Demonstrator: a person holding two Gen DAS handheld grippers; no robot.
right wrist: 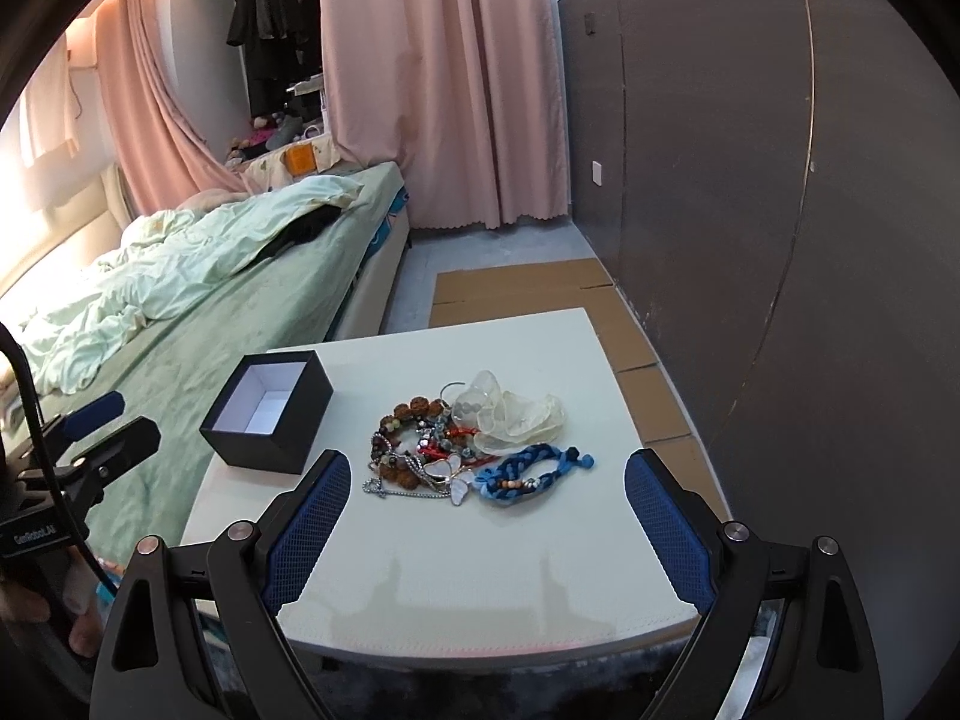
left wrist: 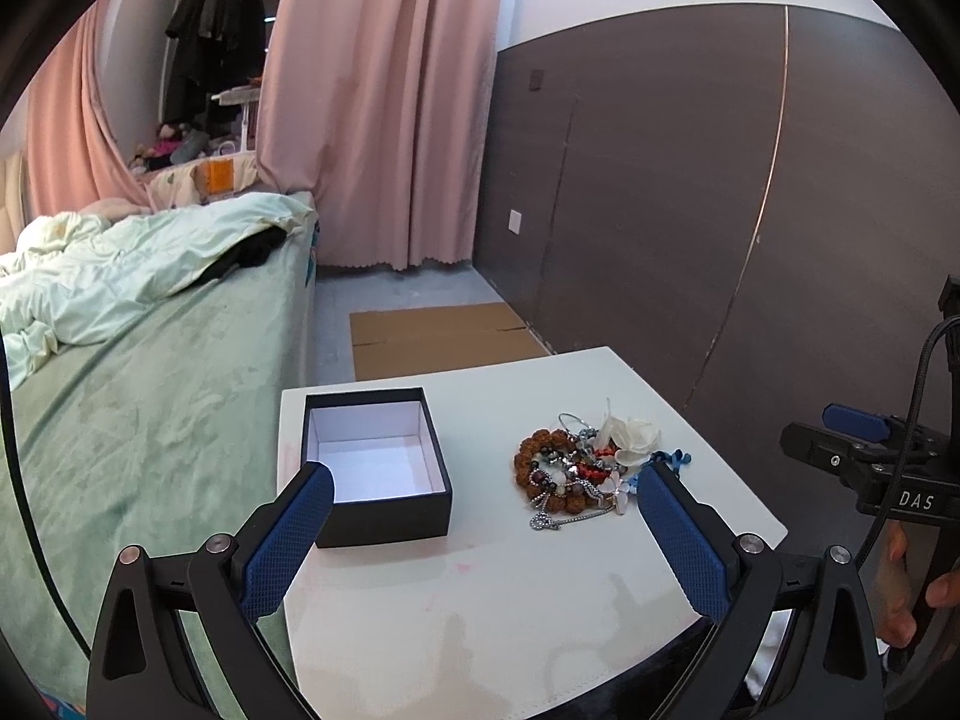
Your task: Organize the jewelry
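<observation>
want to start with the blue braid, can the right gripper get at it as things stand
Probably yes. The right gripper is open and the blue braided bracelet lies at the near edge of the jewelry pile, with bare table between them. Its left end touches the butterfly piece.

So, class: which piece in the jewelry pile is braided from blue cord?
The blue braided bracelet, at the pile's near right edge; the brown bead bracelet and silver chain are not cord.
</observation>
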